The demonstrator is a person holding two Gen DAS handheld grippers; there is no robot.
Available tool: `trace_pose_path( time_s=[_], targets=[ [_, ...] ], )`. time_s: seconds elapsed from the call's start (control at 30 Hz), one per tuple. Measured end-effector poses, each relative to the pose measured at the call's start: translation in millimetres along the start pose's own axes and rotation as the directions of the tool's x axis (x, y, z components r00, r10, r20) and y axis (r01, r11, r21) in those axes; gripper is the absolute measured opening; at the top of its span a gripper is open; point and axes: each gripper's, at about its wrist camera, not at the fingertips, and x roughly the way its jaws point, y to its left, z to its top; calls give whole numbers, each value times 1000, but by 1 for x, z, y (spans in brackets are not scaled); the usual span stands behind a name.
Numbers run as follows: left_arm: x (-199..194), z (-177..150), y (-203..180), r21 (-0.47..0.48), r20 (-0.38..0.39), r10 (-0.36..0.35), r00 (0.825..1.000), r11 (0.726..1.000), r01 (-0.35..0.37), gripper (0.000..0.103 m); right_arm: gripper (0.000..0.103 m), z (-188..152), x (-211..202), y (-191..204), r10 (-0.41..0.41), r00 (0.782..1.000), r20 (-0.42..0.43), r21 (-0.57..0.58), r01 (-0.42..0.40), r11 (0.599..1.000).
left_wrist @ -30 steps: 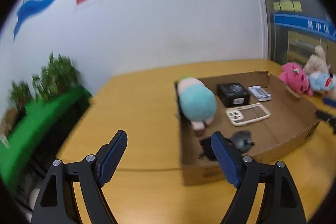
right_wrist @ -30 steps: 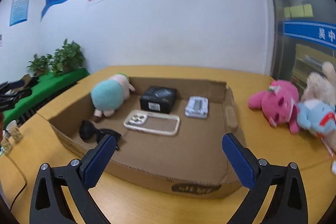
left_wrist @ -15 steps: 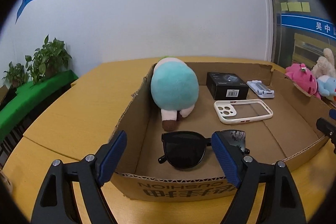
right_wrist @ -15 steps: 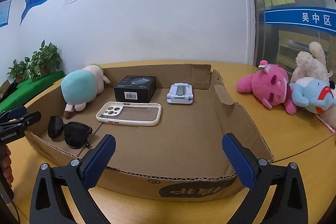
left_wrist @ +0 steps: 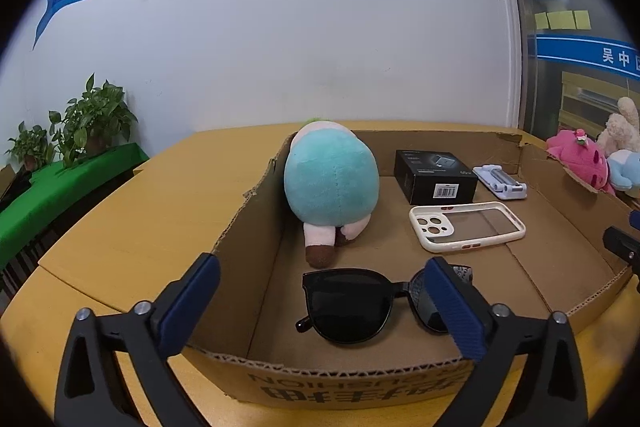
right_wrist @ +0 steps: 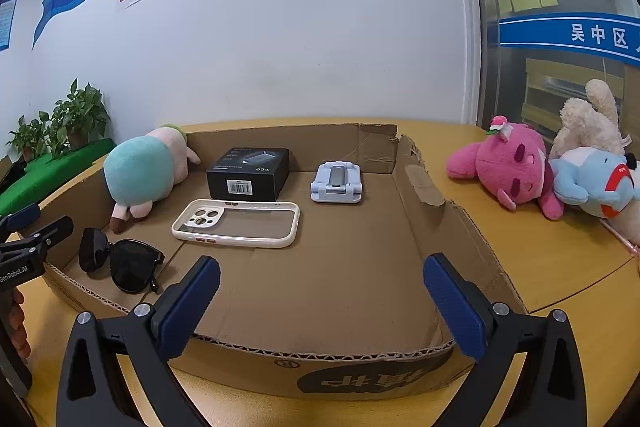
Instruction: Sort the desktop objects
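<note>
so both claws hover wide open and empty at the near wall of the cardboard box point(right_wrist: 416, 163): the left claw point(left_wrist: 324, 303) faces the sunglasses point(left_wrist: 372, 303), the right claw point(right_wrist: 322, 301) faces a bare stretch of box floor. the box sits on the yellow table point(left_wrist: 132, 211) and holds all the small things. the sunglasses lie lens-down-ish in the near left corner, close to the front wall; the teal plush point(left_wrist: 332, 183) leans against the left wall behind them; the phone case point(right_wrist: 236, 223) lies flat mid-floor, with the black carton point(right_wrist: 248, 173) and the pale blue phone stand point(right_wrist: 337, 183) toward the back. three more plush toys, the pink one point(right_wrist: 508, 171) nearest, lie on the table right of the box, outside it

judging by looks, the sunglasses are light, stiff and slick, and the lenses could scratch or a temple could snap, so the bridge or the frame rim seems the safest hold. the plush would squash and give, easy to pinch anywhere. the case is thin and flat, hard to get under; its raised rim is the likely hold. the carton has firm square sides

the box walls are low but ragged, and the near wall stands right under both claws, so any reach should go over it and down. the right half of the floor is open room; the left corner is tight between wall, plush foot and glasses
</note>
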Motion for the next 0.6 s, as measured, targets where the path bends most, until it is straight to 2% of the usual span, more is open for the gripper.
trace_pose_path(
  time_s=[0.17,0.6],
  targets=[
    [1,0,-1,-9,-6,26,1000,1000,-26,102,103,0,0,0,-2,1000,0,1,2,1000],
    [-2,-2,0,-4,-9,19,1000,1000,-19,102,103,0,-1,1,-13,1000,-5,2,13,1000]
  ],
)
